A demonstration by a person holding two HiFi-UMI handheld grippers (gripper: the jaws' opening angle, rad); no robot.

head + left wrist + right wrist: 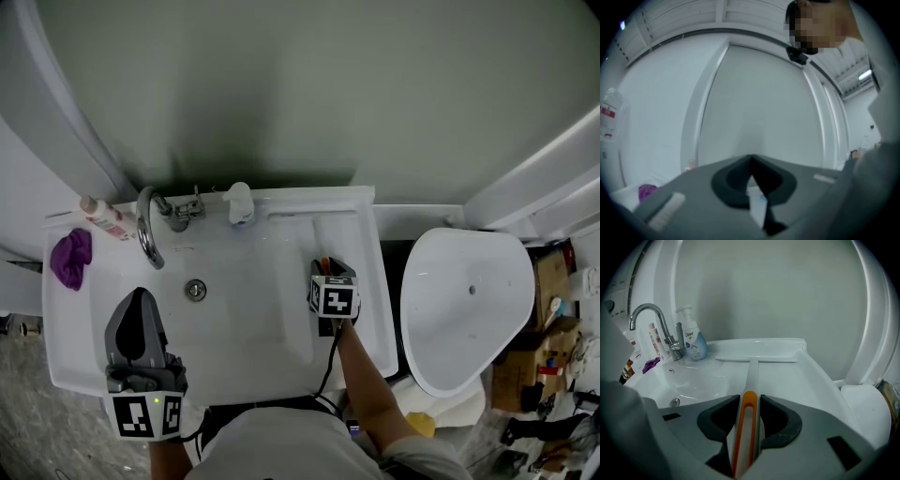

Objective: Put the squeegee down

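Observation:
The squeegee (751, 376) is white with an orange inlay in its handle. Its blade (757, 357) lies across the back right ledge of the white sink (281, 347), and the handle runs back between the jaws. My right gripper (750, 401) is shut on that handle, pointing down at the sink's right side (330, 270). My left gripper (141, 294) hovers over the sink's front left corner, held level and facing the wall. Its jaws meet at the tips (751, 158), shut on nothing.
A chrome faucet (148, 230) stands at the back left of the basin. Beside it are a white pump bottle (241, 202), a pink-labelled bottle (105, 217) and a purple cloth (72, 258). The drain (195, 290) sits mid-basin. A white toilet (469, 300) stands to the right.

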